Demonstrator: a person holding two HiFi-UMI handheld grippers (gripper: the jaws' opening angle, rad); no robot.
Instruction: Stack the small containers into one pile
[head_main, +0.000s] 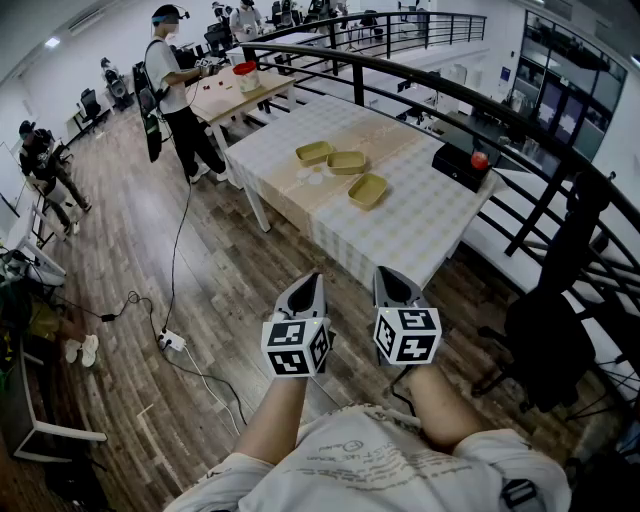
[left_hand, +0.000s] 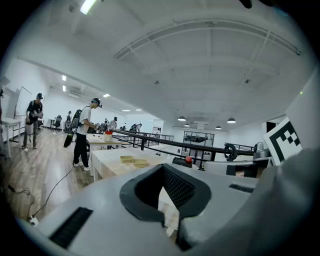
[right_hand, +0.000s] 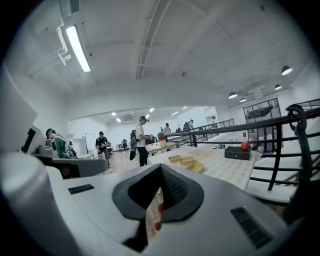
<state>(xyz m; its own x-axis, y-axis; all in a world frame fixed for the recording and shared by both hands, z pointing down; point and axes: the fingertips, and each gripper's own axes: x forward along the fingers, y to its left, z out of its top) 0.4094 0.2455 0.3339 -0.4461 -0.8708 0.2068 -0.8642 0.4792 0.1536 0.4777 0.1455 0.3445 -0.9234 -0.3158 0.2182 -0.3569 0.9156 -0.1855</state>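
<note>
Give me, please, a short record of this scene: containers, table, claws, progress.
containers: three yellow containers, in a row on the table, not stacked
table: checkered table; black box at its right corner
left claw: shut, empty, short of the table
right claw: shut, empty, short of the table
progress: stacking not begun

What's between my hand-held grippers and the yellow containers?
Head view: only wood floor and checked tablecloth lie between the left hand-held gripper, the right hand-held gripper and the yellow containers.
</note>
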